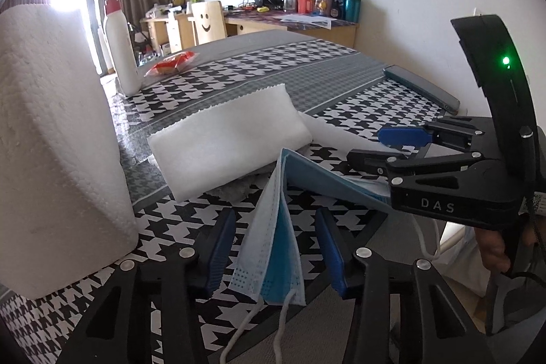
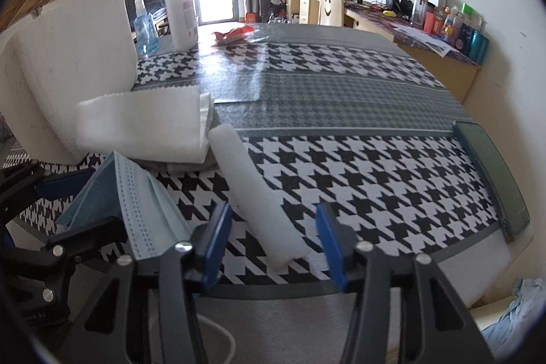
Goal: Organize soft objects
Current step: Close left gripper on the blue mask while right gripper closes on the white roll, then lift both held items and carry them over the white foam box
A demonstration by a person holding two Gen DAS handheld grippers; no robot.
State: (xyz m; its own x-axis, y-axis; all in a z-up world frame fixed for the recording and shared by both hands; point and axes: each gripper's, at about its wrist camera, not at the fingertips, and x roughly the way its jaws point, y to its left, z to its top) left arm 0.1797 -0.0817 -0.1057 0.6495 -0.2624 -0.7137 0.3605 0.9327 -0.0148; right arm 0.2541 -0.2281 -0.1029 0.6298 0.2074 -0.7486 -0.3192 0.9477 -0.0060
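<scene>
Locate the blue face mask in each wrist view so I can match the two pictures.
Left wrist: face mask bottom centre, draped between the left tongs.
Right wrist: face mask lower left, left of the right tongs.
Shared landmark: white pump bottle standing at the table's far end.

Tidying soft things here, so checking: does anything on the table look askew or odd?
The face mask stands tented at the table's near edge, ear loops dangling over it. The foam strip lies slanted across the pattern.
</scene>
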